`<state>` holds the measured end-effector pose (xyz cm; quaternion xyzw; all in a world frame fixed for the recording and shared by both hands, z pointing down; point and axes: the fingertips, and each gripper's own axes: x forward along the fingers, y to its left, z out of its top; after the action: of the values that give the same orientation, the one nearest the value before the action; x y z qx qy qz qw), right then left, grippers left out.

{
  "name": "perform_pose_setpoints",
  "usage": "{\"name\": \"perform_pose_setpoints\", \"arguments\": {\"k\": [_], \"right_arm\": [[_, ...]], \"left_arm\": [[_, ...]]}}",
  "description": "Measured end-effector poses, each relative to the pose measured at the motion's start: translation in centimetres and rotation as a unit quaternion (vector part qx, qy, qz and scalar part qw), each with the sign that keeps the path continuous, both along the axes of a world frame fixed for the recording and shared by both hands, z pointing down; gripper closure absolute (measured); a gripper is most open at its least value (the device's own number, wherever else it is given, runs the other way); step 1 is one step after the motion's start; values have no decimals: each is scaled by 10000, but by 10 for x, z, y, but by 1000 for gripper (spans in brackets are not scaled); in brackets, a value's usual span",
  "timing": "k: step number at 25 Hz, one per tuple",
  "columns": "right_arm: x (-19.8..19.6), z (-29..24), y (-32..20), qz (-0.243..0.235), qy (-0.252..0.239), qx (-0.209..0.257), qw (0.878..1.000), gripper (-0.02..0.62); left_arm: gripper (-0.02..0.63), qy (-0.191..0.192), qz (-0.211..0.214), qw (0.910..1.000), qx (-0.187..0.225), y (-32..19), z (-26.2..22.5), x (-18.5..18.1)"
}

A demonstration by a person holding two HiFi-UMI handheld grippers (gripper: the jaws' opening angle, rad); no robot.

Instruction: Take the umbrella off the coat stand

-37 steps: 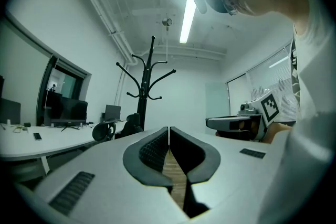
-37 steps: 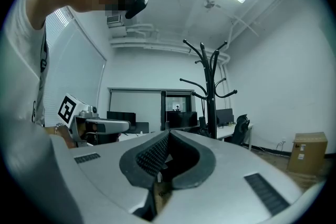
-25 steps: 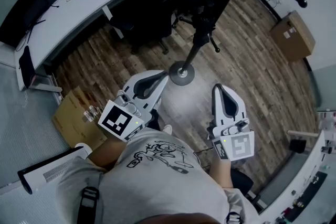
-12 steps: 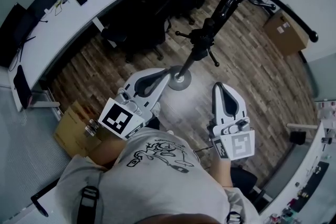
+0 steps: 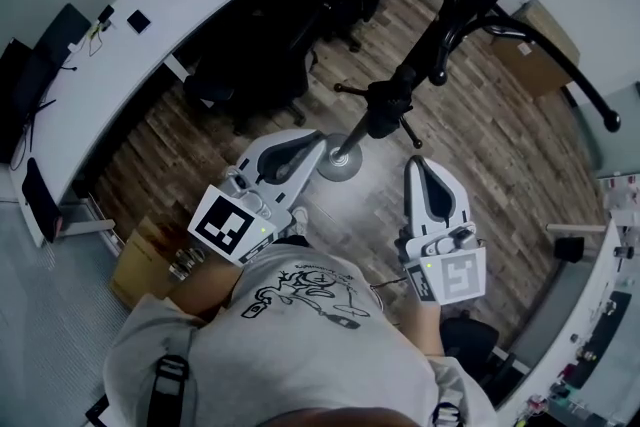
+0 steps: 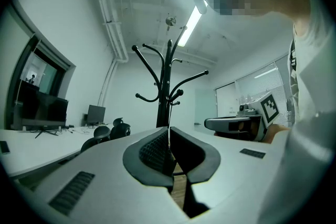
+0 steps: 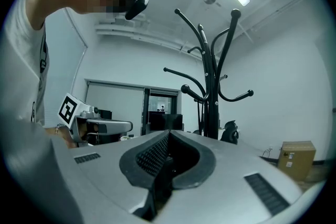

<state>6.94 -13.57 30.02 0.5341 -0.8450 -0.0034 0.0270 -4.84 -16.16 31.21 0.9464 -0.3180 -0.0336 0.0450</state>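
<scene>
A black coat stand (image 5: 425,40) rises from a round base (image 5: 338,163) on the wood floor just ahead of me, its curved hooks spreading at the upper right. It also stands tall in the left gripper view (image 6: 164,86) and the right gripper view (image 7: 210,92). A thin dark rod (image 7: 198,115) hangs beside the pole; I cannot tell whether it is the umbrella. My left gripper (image 5: 316,142) is shut and empty, its tip close to the base. My right gripper (image 5: 415,165) is also shut and empty, to the right of the pole.
A long curved white desk (image 5: 150,35) with black office chairs (image 5: 265,65) runs behind the stand. One cardboard box (image 5: 535,40) sits at the far right, another (image 5: 145,255) lies by my left side. A white bench (image 5: 600,305) borders the right.
The view has closed in on the stand: its hooks now loom larger at the upper right. Both grippers keep the same pose in front of me, still shut.
</scene>
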Motion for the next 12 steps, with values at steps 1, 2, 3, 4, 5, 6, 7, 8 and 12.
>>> {"name": "perform_pose_setpoints", "arguments": {"k": [1, 2, 3, 4, 5, 6, 7, 8, 12], "right_arm": [[-1, 0, -5, 33, 11, -1, 10000, 586], [-3, 0, -10, 66, 24, -2, 10000, 586], [-4, 0, -15, 102, 32, 1, 9999, 586], [-5, 0, -19, 139, 35, 9, 9999, 586], [-6, -1, -23, 179, 35, 20, 9998, 586], [-7, 0, -26, 221, 35, 29, 9997, 586], [-6, 0, -29, 263, 36, 34, 9996, 586], [-5, 1, -33, 306, 38, 35, 9995, 586], [6, 2, -46, 428, 62, 30, 9991, 586]], "left_arm": [[577, 5, 37, 10000, -2, -5, 0, -1], [577, 9, 76, 10000, -4, -11, 1, -1], [577, 15, 117, 9999, -8, -16, 1, -2], [577, 22, 164, 9999, -15, -21, 1, -3], [577, 26, 212, 9998, -22, -25, 2, -3], [577, 26, 260, 9997, -26, -29, 3, -3], [577, 22, 306, 9995, -27, -32, 4, -2], [577, 13, 349, 9994, -27, -36, 5, -1], [577, -1, 493, 9988, -37, -51, 8, 15]]}}
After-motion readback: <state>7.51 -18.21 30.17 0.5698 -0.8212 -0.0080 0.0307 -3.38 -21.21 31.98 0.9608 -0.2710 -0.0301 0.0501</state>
